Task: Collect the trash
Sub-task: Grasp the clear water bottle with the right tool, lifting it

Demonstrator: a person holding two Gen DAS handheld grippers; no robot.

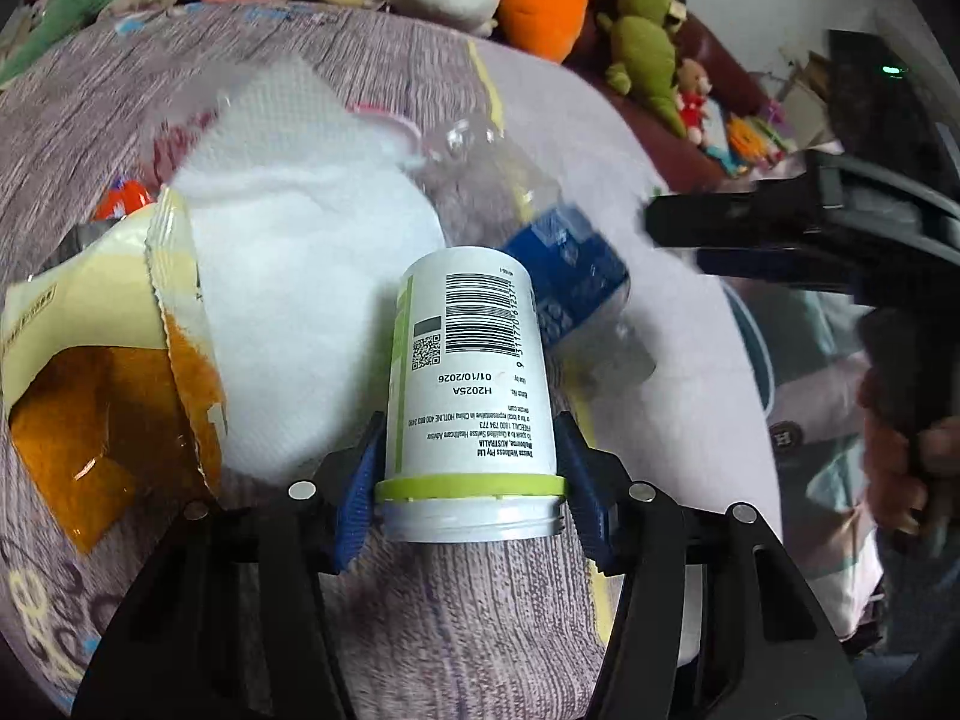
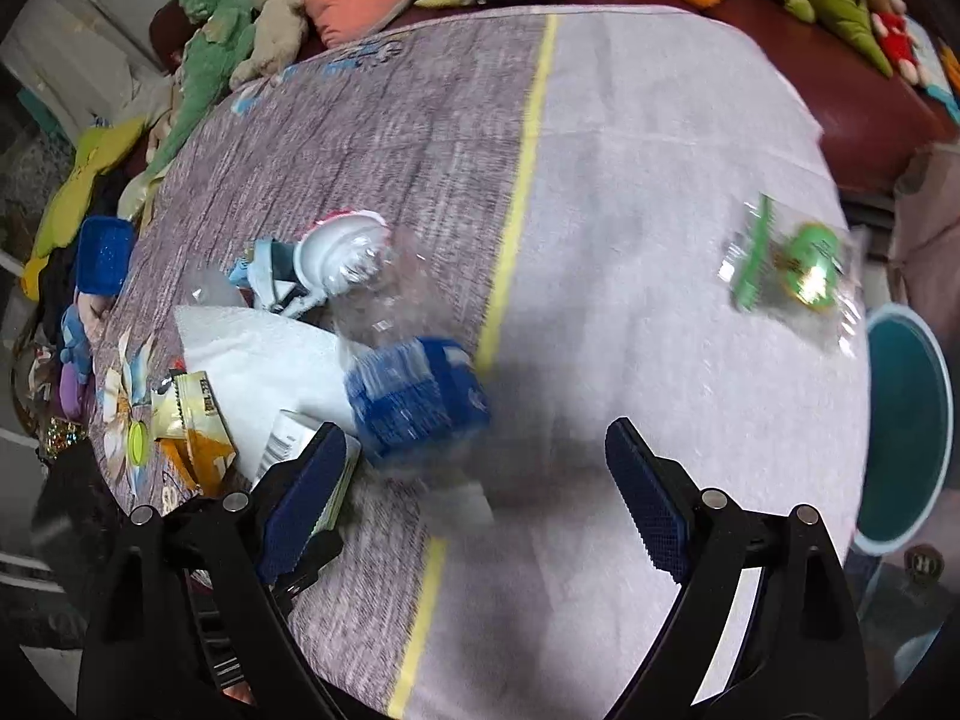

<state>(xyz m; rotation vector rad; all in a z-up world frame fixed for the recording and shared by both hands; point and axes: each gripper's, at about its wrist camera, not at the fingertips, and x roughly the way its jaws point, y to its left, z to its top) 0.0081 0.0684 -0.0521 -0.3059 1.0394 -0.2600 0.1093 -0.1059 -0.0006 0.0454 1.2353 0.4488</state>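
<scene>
We have the left gripper (image 1: 465, 504) clamped on the white supplement jar (image 1: 471, 372) just above the table (image 1: 468, 618), the right gripper (image 2: 474, 492) gaping empty, so next we carry it to the teal bin (image 2: 912, 420).

A white plastic jar (image 1: 468, 378) is showing a glossy paper label; the tissue (image 1: 300, 276) is looking soft and matt, the bottle (image 2: 390, 312) clear plastic, the tablecloth (image 2: 630, 180) woven cloth.
</scene>
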